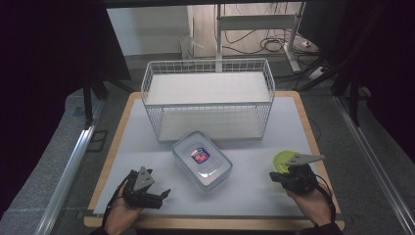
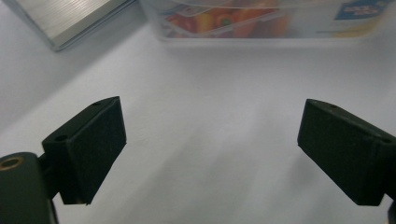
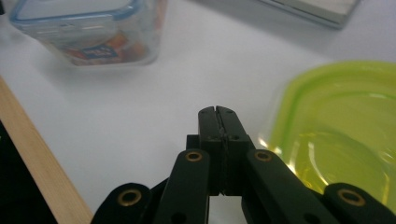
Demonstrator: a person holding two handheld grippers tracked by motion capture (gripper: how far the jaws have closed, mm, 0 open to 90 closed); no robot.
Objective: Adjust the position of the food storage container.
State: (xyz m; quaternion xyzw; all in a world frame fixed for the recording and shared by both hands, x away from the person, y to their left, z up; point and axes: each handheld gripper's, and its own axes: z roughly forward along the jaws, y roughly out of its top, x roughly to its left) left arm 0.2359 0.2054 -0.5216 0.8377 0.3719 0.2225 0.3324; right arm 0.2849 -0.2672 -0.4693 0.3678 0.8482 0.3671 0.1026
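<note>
A clear rectangular food container (image 1: 202,159) with a blue-rimmed lid and a red and blue label lies in the middle of the white table mat; it also appears in the left gripper view (image 2: 271,21) and the right gripper view (image 3: 88,28). A green-lidded round container (image 1: 284,159) sits at the right, just beyond my right gripper (image 1: 275,177). That gripper (image 3: 218,112) is shut with nothing between its jaws, the green lid (image 3: 341,135) beside it. My left gripper (image 1: 165,194) rests at the front left, open (image 2: 210,140) and empty, pointing toward the clear container.
A white wire basket shelf (image 1: 208,98) stands at the back of the mat, behind the clear container. The wooden table edge (image 1: 215,224) runs along the front. Bare mat (image 1: 254,191) lies between the two grippers.
</note>
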